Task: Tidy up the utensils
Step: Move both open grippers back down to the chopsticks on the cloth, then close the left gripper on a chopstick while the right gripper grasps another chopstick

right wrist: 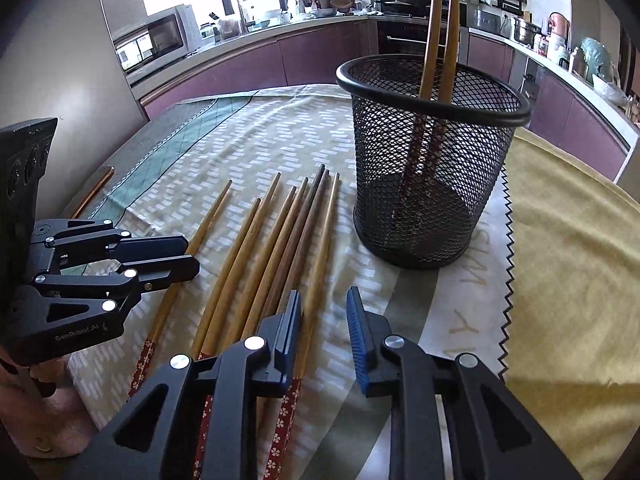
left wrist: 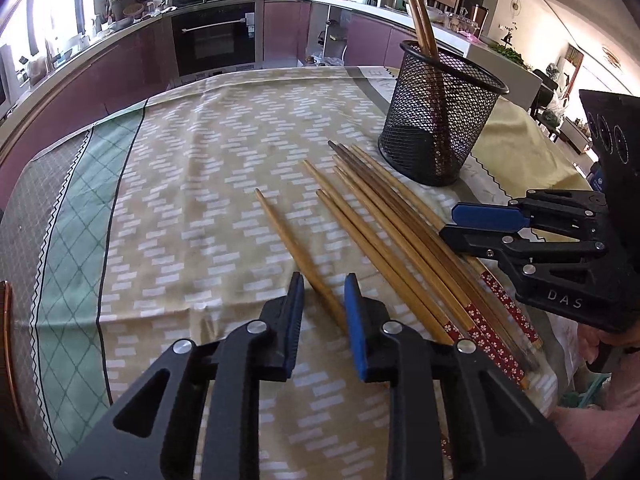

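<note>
Black mesh cup (right wrist: pixel 432 184), red flowered chopstick ends (right wrist: pixel 282 420), beige dashed tablecloth (left wrist: pixel 208 184)

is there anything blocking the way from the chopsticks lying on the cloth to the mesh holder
Nothing visible does. The loose chopsticks lie on the cloth just beside the black mesh holder, with bare cloth between. The holder's mouth is open; only two chopsticks already stand in it, leaving room.

We hold both grippers tilted steeply down, side by side and apart. Our left gripper (left wrist: pixel 323 282) has its jaws narrowed to a small gap, the pads pressing on nothing. Our right gripper (right wrist: pixel 323 298) is set the same, a narrow gap between its blue pads. Part of a hand (right wrist: pixel 48 424) shows below the left gripper.
</note>
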